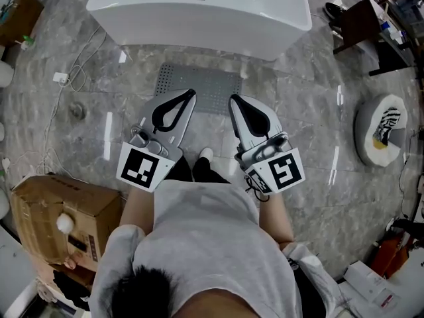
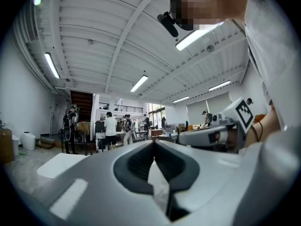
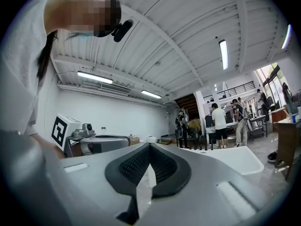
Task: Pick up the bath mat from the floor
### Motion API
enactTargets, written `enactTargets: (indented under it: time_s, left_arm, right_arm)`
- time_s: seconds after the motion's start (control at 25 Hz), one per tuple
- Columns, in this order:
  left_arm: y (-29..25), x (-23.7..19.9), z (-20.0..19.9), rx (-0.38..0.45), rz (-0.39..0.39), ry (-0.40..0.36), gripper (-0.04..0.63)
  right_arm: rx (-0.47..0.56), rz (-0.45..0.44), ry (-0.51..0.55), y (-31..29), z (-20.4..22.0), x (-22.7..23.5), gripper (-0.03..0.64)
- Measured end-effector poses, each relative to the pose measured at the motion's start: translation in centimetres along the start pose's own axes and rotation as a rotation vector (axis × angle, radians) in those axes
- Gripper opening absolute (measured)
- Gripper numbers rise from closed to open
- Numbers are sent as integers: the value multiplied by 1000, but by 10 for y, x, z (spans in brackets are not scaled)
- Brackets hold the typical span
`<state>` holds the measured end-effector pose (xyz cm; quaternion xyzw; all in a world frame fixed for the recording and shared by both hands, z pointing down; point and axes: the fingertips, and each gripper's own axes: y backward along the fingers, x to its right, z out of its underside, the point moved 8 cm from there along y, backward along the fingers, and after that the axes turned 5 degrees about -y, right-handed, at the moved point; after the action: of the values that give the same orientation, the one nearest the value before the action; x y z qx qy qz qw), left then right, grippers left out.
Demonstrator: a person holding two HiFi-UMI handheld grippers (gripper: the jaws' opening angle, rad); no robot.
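Observation:
A grey perforated bath mat [image 1: 201, 85] lies flat on the marble floor in front of a white bathtub [image 1: 199, 8]. In the head view my left gripper [image 1: 191, 93] hangs high above the mat's near left part, jaws shut and empty. Beside it, my right gripper [image 1: 233, 99] is over the mat's near right corner, also shut with nothing in it. Both point level toward the tub. The left gripper view shows the shut tips [image 2: 154, 145] and the right gripper's body [image 2: 211, 135]. In the right gripper view I see shut tips [image 3: 149, 147] and the tub's rim [image 3: 235, 157].
A cardboard box [image 1: 59, 211] stands at my left, and cables [image 1: 66, 91] trail over the floor. A round white object [image 1: 381, 128] lies at the right, near a dark table [image 1: 371, 25]. My own shoes [image 1: 205, 158] stand just short of the mat. People stand by tables far off.

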<state>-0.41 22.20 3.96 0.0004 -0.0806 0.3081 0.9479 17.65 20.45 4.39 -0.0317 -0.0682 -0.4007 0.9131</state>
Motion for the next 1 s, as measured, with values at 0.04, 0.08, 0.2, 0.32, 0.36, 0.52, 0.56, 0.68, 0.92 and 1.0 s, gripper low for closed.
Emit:
enactTargets:
  time_s: [0.04,0.08,0.2,0.32,0.36,0.52,0.56,0.68,0.92,1.0]
  left_arm:
    - [-1,-1,0,-5,-3,-5,0]
    - [-1,-4,0,-8,-6,-9,0]
    - [1,-14,4,-13,-15,-9,0]
    - [0,-27,8,-12,-12,-7,0]
    - [-1,-33,9,-9,-6,-8,0]
    - [-10,-56,13,3,29,-10,0]
    - [-13,-63,13,3,39,-11,0]
    - [-19,-85,16,-6,66,-12,0]
    - [-33,-129,20,-12,107,-18,0]
    - [-36,-144,22,-16,113,-26,0]
  right_arm:
    - [1,0,-2,-2,0,2,0]
    - [1,1,-3,-4,1,4,0]
    - [2,7,-3,-12,2,6,0]
    - [3,21,5,-22,2,6,0]
    - [4,27,7,-27,2,6,0]
    - [3,61,9,-47,0,9,0]
    - [3,71,8,-53,-1,9,0]
    - [2,96,6,-73,-2,9,0]
    - [-3,127,11,-114,-6,12,0]
    - [-3,134,8,-128,-6,12,0]
